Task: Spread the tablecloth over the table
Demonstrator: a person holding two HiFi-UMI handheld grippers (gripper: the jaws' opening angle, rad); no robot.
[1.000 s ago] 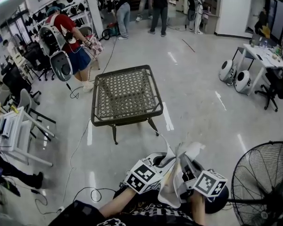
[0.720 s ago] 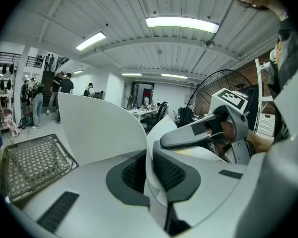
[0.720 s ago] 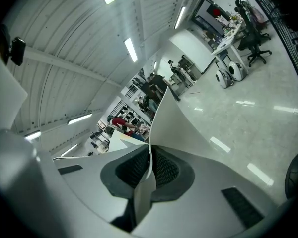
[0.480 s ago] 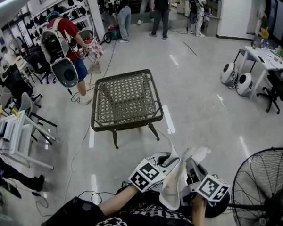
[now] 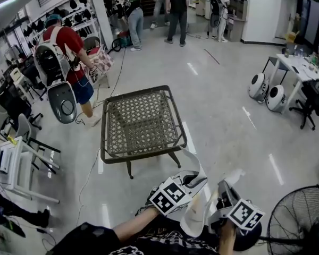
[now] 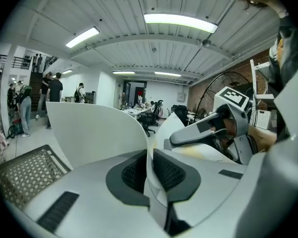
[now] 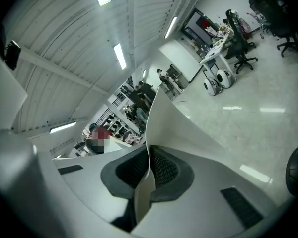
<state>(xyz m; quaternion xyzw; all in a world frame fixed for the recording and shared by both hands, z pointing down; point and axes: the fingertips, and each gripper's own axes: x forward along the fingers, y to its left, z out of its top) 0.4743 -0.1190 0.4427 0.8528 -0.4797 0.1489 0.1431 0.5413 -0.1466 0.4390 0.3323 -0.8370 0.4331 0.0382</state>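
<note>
A white tablecloth [image 5: 194,220] hangs bunched between my two grippers at the bottom of the head view. My left gripper [image 5: 195,180] is shut on one edge of it; in the left gripper view the sheet [image 6: 94,133] is pinched between the dark pads of that gripper [image 6: 148,170]. My right gripper [image 5: 225,193] is shut on another edge, and the cloth [image 7: 174,128] rises from the pads of that gripper [image 7: 149,168]. A bare, dark-framed table with a woven top [image 5: 141,122] stands on the floor ahead, apart from both grippers. A corner of the table [image 6: 25,172] shows at lower left.
A large floor fan [image 5: 303,217] stands close at right. A person in a red top [image 5: 64,52] walks left of the table. White desk and chairs [image 5: 16,158] line the left; cables [image 5: 87,169] lie on the floor. Two round white units [image 5: 266,92] sit at right.
The table sits lower in the head view, nearer to me. Both grippers shifted right and down with the cloth still pinched. The person in red walked to the left.
</note>
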